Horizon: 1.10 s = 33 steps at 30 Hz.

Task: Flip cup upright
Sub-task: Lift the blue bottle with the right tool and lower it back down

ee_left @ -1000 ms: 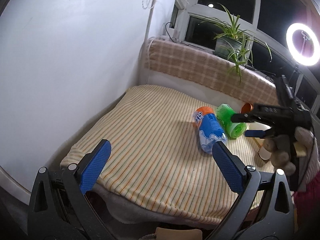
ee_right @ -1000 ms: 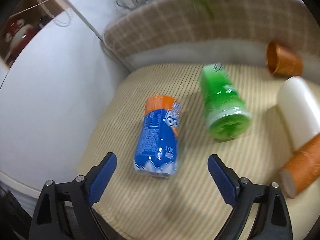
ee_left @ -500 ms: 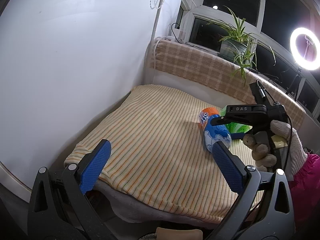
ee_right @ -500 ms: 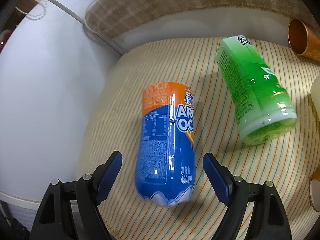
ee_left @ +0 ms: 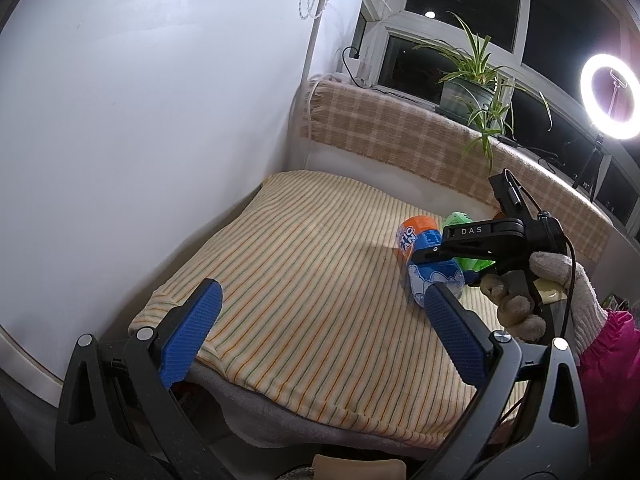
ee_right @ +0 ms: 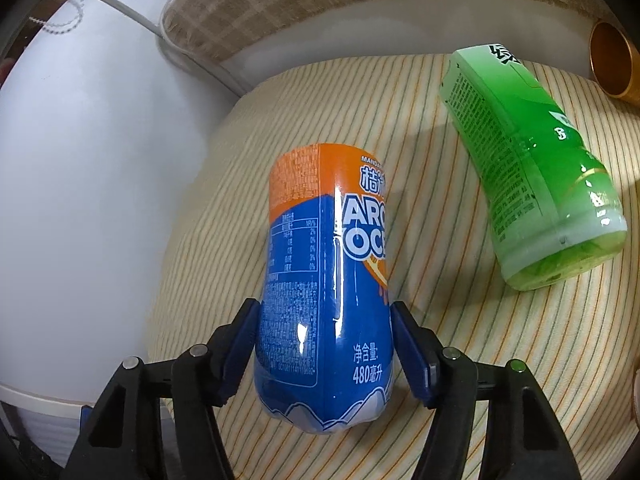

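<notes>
Your right gripper (ee_right: 326, 344) has its blue pads (ee_right: 240, 344) pressed against both sides of the blue-and-orange cup (ee_right: 328, 280), clamping it near its blue, wider end. That cup lies on its side on the striped cushion (ee_right: 440, 208), orange end pointing away from you toward the checked blanket (ee_right: 280, 4) on the ledge behind. From the left wrist view the same grip shows from the side: your gloved right hand (ee_left: 536, 292) holds the black tool body, whose arm crosses over the cup (ee_left: 424, 248) near the right side of the cushion (ee_left: 304, 280). Your left gripper (ee_left: 320, 332) is spread wide with nothing between its blue pads (ee_left: 192, 332), held above the near edge of the cushion and well apart from the cup. Just beside the held cup, to its right, a green cup (ee_right: 532, 172) also lies on its side, tilted so its open, pale-rimmed end faces toward you and to the right. Beyond it, at the top right edge of the right wrist view, a copper-coloured cup (ee_right: 612, 60) lies with its mouth facing left. A potted plant (ee_left: 472, 80) stands on the windowsill behind the blanket, and a ring light (ee_left: 612, 96) glows at the far right.
</notes>
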Available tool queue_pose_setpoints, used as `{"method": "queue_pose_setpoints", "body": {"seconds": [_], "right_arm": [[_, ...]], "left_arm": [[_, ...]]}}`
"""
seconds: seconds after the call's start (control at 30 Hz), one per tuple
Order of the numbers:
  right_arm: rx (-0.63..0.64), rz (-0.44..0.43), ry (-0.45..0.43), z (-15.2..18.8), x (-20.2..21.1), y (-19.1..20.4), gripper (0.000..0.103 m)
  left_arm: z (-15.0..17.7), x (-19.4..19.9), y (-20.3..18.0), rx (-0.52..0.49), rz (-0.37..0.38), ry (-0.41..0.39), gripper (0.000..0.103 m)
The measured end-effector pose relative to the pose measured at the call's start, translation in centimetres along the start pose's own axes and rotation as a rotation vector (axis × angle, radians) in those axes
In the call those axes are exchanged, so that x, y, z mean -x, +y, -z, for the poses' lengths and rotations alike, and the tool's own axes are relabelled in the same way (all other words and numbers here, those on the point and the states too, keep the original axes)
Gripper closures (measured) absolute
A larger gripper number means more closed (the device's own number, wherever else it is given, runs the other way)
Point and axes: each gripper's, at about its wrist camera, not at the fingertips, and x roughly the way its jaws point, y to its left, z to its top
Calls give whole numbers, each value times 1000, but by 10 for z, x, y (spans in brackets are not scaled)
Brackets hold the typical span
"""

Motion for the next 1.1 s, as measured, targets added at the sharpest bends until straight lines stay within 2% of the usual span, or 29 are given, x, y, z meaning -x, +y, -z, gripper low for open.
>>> {"method": "queue_pose_setpoints", "body": {"seconds": [0.37,0.67,0.93,1.1], "right_arm": [[34,-108,-94,40,55,2,36],[-80,-148,-197,94,109,-41,36],[-228,-124,-247,127,120,-87,36],[-278,-97,-250,131,110,-98,36]], "left_arm": [[1,0,-12,-21,11,-2,0],[2,-2,-29,-47,44,0,0],[4,-8,-52,-77,88,16,0],[6,-8,-63,-95,108,21,0]]}}
